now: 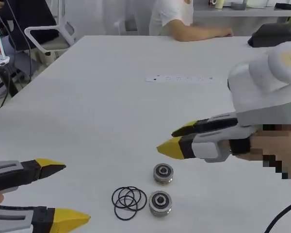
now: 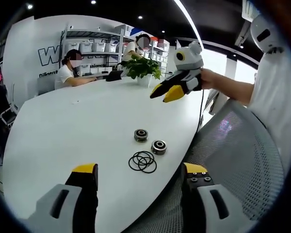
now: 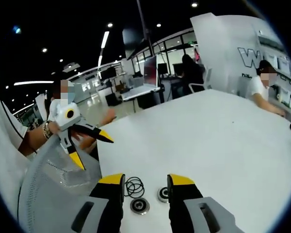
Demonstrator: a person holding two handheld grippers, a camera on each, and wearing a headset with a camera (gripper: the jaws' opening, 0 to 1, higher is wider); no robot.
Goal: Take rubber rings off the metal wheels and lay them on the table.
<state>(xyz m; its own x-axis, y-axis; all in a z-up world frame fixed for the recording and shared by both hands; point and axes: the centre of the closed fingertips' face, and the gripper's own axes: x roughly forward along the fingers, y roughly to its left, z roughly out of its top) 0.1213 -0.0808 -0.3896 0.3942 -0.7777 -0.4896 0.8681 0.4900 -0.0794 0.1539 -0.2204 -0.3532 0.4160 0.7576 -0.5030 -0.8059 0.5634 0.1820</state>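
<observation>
Hovering left gripper (image 1: 75, 192): was held at the lower left of the head view, above the white table (image 1: 102, 97), its yellow-tipped jaws spread wide with nothing between them.
Rubber rings (image 1: 129, 199): several thin black loops lay overlapping in a loose pile, flat on the table, to the right of the left gripper and well apart from it.
Near metal wheel (image 1: 160, 203): rested flat on the table just right of the pile; whether the two touched could not be told.
Far metal wheel (image 1: 163, 173): lay flat just behind the near one, a gap between them.
Right gripper (image 1: 166, 140): was held in the air above and to the right of the wheels, tips pointing left, jaws parted a little and empty.
Background: a power strip (image 1: 179, 78) lay mid-table, and a seated person in a white shirt (image 1: 177, 19) leaned an arm on the far edge.
</observation>
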